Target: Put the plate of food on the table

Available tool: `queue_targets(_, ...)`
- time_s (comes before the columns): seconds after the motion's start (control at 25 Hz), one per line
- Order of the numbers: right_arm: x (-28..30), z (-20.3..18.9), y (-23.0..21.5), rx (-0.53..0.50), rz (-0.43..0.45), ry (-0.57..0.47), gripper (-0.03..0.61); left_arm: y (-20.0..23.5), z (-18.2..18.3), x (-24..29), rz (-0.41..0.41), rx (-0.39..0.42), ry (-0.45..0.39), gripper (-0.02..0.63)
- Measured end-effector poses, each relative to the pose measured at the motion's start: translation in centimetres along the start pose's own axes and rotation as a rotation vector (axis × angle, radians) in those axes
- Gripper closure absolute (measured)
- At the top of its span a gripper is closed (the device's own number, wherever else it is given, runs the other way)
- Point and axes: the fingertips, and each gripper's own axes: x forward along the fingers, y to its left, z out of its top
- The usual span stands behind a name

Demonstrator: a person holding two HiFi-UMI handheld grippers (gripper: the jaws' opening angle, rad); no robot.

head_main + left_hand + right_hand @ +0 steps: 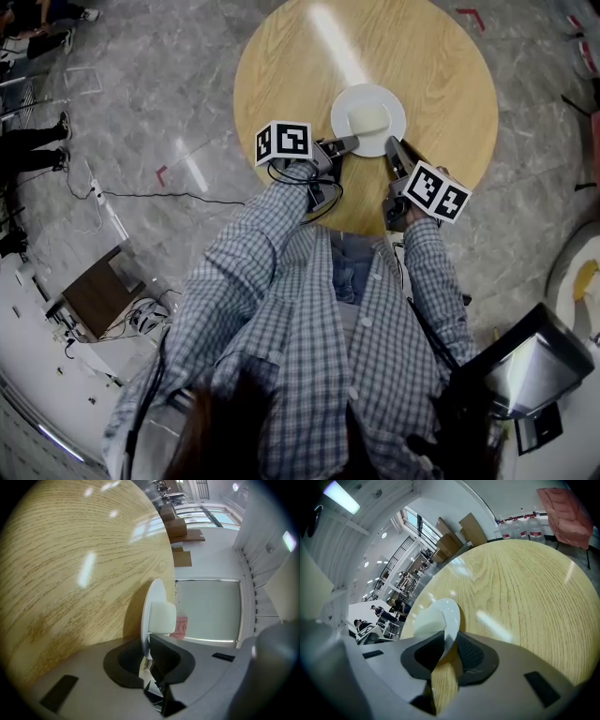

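Note:
A white plate (368, 98) with a pale block of food (368, 118) is over the near part of the round wooden table (281, 66). I cannot tell whether it rests on the wood. My left gripper (352, 143) is shut on the plate's near-left rim, and my right gripper (392, 148) is shut on its near-right rim. In the left gripper view the plate (152, 602) stands edge-on between the jaws of the left gripper (149, 651), with the food (163, 617) on its right face. In the right gripper view the plate's rim (451, 613) sits in the right gripper (449, 651), beside the food (429, 623).
People (28, 141) stand at the far left on the grey marble floor, where a cable (141, 195) runs. A brown box (98, 295) sits at lower left and a dark shiny device (525, 370) at lower right. Water bottles (520, 527) and cardboard boxes (180, 527) stand beyond the table.

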Motion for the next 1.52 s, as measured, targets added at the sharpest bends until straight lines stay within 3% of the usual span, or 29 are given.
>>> queue_targets(0.36, 0.1, -0.1, -0.2, -0.07, -0.053, 0.025, 0.502, 0.2, -0.1, 0.3, 0.108, 0.055, 0.037, 0.58)
queue_targets(0.48, 0.2, 0.0, -0.2, -0.074, -0.072, 0.025, 0.5, 0.3, 0.0, 0.3, 0.115, 0.032, 0.044, 0.578)
queue_targets(0.72, 0.0, 0.3, 0.0, -0.024, -0.034, 0.024, 0.484, 0.1, 0.1, 0.1, 0.055, -0.066, 0.026, 0.577)
queue_targets(0.96, -0.3, 0.3, 0.0, 0.092, 0.029, -0.004, 0.434, -0.2, 0.3, -0.4, -0.034, -0.123, -0.015, 0.515)
queue_targets(1.08, -0.8, 0.4, -0.2, 0.061, 0.023, -0.013, 0.428, 0.0, 0.5, -0.4, -0.054, -0.142, -0.03, 0.514)
queue_targets(1.2, -1.4, -0.3, 0.4, -0.175, 0.009, 0.006, 0.428, 0.1, 0.5, -0.4, -0.062, -0.145, -0.03, 0.514)
queue_targets(1.44, -1.9, -3.3, 3.4, -0.929, -0.096, 0.115, 0.43, 0.0, 0.6, -0.1, -0.069, -0.15, -0.027, 0.514)
queue_targets(1.52, -1.7, -4.2, 3.8, -1.137, -0.134, 0.136, 0.43, -0.1, 0.5, -0.2, -0.069, -0.156, -0.025, 0.514)
